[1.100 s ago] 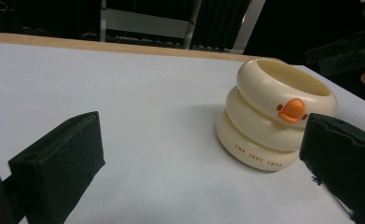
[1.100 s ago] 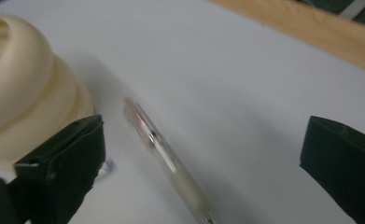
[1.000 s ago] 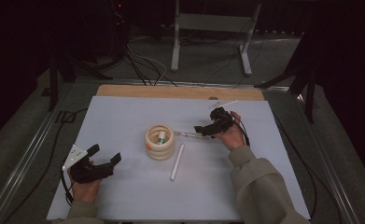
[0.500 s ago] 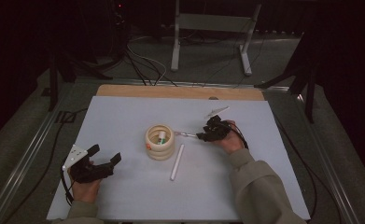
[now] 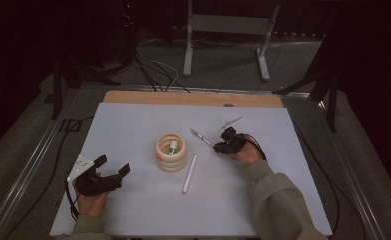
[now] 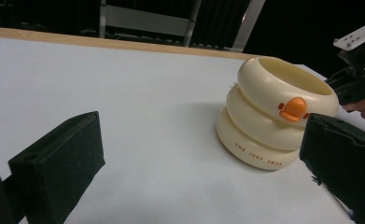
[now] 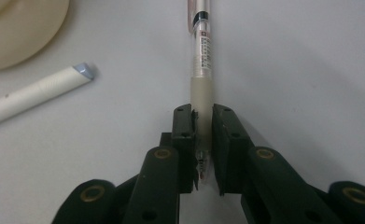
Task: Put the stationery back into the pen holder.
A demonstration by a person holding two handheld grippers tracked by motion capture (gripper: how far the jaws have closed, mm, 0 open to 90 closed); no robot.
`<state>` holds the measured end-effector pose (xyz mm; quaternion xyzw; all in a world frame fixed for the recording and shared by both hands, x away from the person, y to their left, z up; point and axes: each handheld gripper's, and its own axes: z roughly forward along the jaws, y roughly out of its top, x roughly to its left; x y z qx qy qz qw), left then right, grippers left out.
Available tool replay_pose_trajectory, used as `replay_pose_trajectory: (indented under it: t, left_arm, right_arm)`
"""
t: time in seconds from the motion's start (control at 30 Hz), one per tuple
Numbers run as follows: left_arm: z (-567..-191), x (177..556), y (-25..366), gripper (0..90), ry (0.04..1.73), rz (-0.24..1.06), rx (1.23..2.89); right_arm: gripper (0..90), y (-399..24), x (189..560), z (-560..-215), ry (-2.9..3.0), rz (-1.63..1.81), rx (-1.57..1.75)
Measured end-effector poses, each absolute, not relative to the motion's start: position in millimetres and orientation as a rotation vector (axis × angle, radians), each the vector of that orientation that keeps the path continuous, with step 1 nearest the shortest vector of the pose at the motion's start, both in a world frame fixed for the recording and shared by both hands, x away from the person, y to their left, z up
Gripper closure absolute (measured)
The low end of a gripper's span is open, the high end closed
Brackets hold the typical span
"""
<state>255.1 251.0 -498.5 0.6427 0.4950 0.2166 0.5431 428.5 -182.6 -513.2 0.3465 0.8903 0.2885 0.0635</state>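
Observation:
My right gripper (image 5: 218, 145) (image 7: 203, 140) sits low over the white table, right of centre. Its jaws have just been closing and now pinch the tip end of a clear pen (image 7: 202, 70) (image 5: 202, 137), which lies flat and points toward a cream ringed holder (image 5: 171, 151) (image 6: 276, 121) (image 7: 17, 28). The holder stands mid-table with an orange button on its side and a green-tipped item inside. My left gripper (image 5: 114, 164) (image 6: 203, 158) rests at the near left, open, nothing between its pads, aimed at the holder.
A white marker (image 5: 189, 173) (image 7: 31, 95) lies on the table (image 5: 133, 125) just right of the holder. Another thin white pen (image 5: 231, 122) lies behind the right hand. A wooden strip edges the table's far side, with a metal stand on the floor beyond.
The right hand has sunk toward the table and its jaws have gone from wide apart to shut on the clear pen. The left hand has kept still.

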Motion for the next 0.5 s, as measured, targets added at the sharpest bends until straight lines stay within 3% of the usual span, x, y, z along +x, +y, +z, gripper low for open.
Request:
replay_pose_trajectory:
  t: [0.5]
  left_arm:
    - [-499.0, 255.6, 251.8, 0.2, 1.178, 0.512, 1.525]
  right_arm:
    - [80.9, -189.7, 428.1, -507.5, 2.699, 0.978, 1.184]
